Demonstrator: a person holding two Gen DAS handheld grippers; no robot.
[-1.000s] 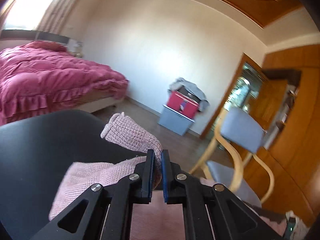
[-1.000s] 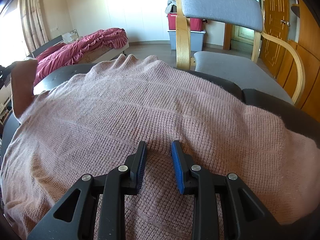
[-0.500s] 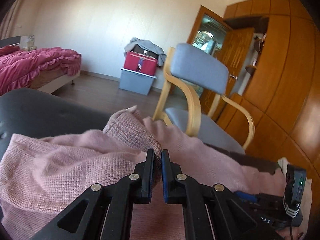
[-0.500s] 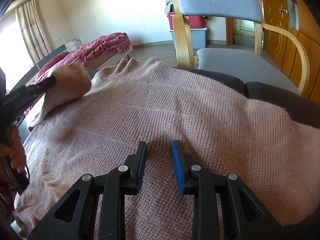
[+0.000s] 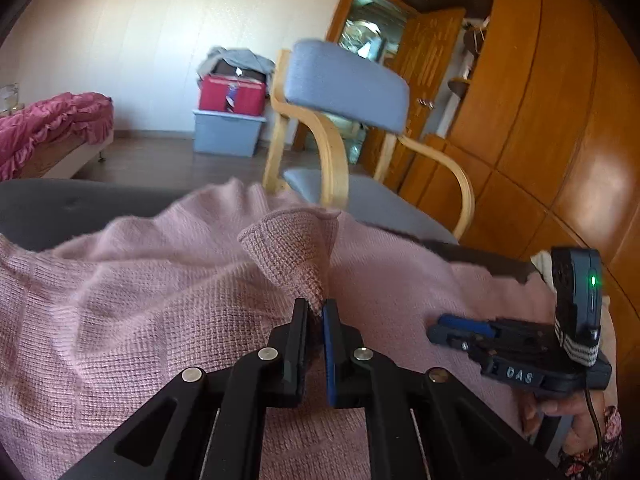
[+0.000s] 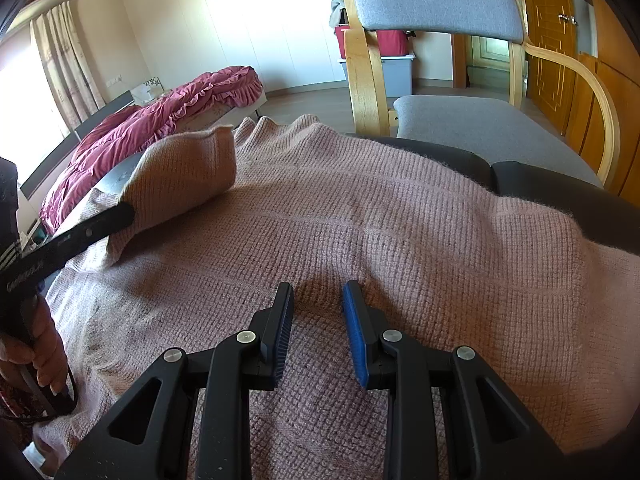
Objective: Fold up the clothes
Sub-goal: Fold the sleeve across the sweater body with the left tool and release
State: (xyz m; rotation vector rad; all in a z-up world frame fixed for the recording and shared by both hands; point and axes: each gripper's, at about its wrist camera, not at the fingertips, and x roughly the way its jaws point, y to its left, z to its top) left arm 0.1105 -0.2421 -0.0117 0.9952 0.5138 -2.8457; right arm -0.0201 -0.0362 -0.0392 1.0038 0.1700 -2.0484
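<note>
A pink knit sweater (image 6: 380, 216) lies spread over a dark padded surface (image 6: 560, 196). My left gripper (image 5: 317, 308) is shut on the sweater's sleeve cuff (image 5: 292, 248) and holds it raised over the sweater's body (image 5: 120, 300). The same cuff (image 6: 184, 176) shows at the left of the right wrist view, pinched in the left gripper (image 6: 128, 214). My right gripper (image 6: 318, 292) is open, its fingers resting low on the sweater's middle with nothing between them. It also shows in the left wrist view (image 5: 452, 326) at the right.
A wooden armchair with grey cushions (image 6: 460, 76) stands just behind the surface. A bed with a magenta quilt (image 6: 160, 116) is at the left. A red box on a grey bin (image 5: 230, 120) stands by the far wall. Wooden wardrobe doors (image 5: 560, 120) fill the right.
My left gripper has carried the sleeve cuff from the left edge inward over the sweater's body, swinging toward the right gripper. The right gripper has stayed in place, open.
</note>
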